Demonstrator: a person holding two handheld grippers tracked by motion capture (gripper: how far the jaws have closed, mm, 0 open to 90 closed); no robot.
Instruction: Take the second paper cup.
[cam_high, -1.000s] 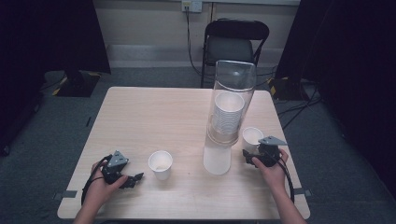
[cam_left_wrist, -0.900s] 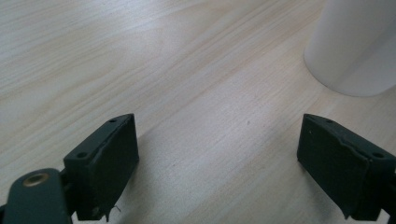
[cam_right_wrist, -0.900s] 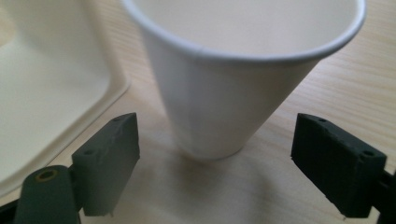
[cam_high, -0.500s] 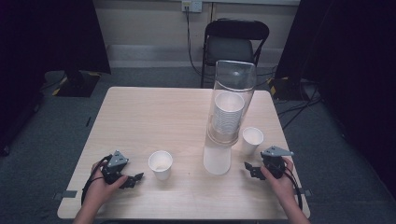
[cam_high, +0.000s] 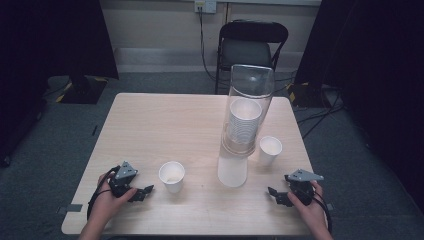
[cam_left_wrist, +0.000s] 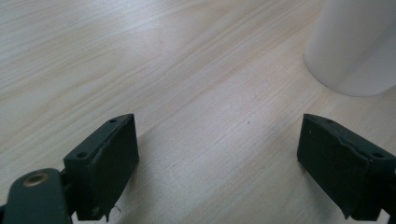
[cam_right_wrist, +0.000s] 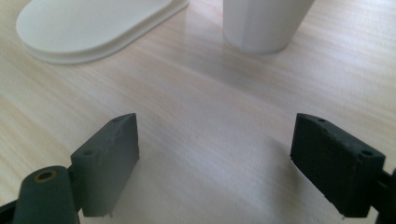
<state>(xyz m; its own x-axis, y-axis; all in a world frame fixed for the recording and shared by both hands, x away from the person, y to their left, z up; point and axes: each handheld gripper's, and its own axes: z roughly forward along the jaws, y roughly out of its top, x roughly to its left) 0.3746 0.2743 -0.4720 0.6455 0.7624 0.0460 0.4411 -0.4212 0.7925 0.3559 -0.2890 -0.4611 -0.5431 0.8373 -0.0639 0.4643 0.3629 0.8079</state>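
While both grippers, left gripper (cam_high: 145, 190) and right gripper (cam_high: 273, 192), rest low with fingers spread and empty, a small white paper cup (cam_high: 171, 176) stands near the left one on the pale wooden surface (cam_high: 165, 120); beyond, a tall clear plastic cup dispenser (cam_high: 243, 130) and second white cup (cam_high: 270, 149).

High view overlooks the table (cam_high: 150, 125); both gripper views skim its surface closely.

Dim room with dark side edges; soft overhead light brightens the counter (cam_high: 150, 125), seemingly from the far side. Glare streaks the clear tube (cam_high: 248, 107). Both gripper views are soft, with faint shadows under the jaws.
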